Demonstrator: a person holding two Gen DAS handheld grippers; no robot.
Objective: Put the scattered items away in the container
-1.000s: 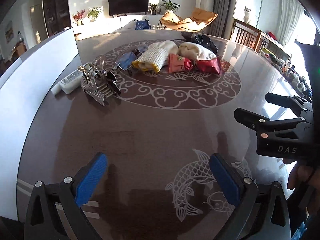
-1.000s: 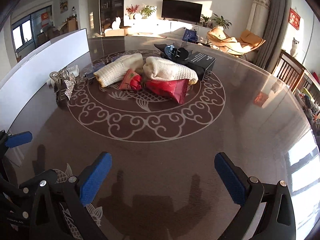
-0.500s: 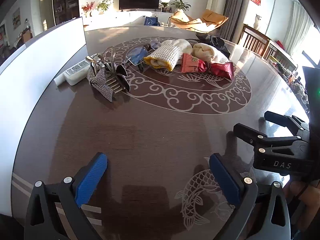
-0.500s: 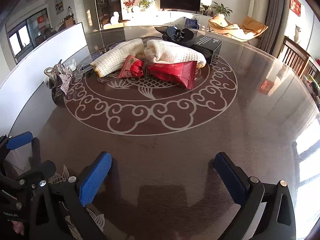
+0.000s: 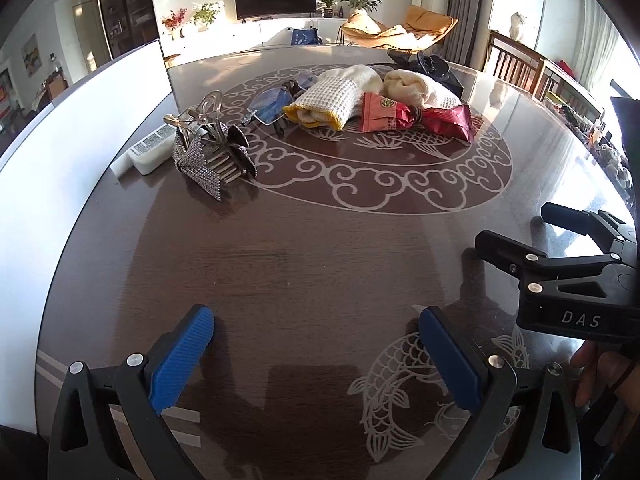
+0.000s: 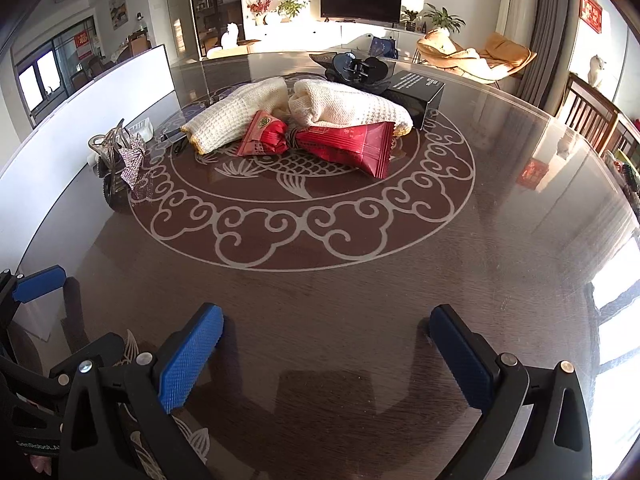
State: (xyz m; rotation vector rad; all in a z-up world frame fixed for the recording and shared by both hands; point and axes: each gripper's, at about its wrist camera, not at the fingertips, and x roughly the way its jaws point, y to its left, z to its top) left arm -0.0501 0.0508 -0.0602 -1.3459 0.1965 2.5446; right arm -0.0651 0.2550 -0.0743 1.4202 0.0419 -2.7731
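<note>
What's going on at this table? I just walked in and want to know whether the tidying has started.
Not yet, by the look of it. A person holds the left tool and the right tool open above bare tabletop, gripping nothing. The clutter sits untouched near the middle of the round table: two rolled waffle-weave towels, two red snack packets, a black box and a rhinestone hair clip off to the left.
</note>
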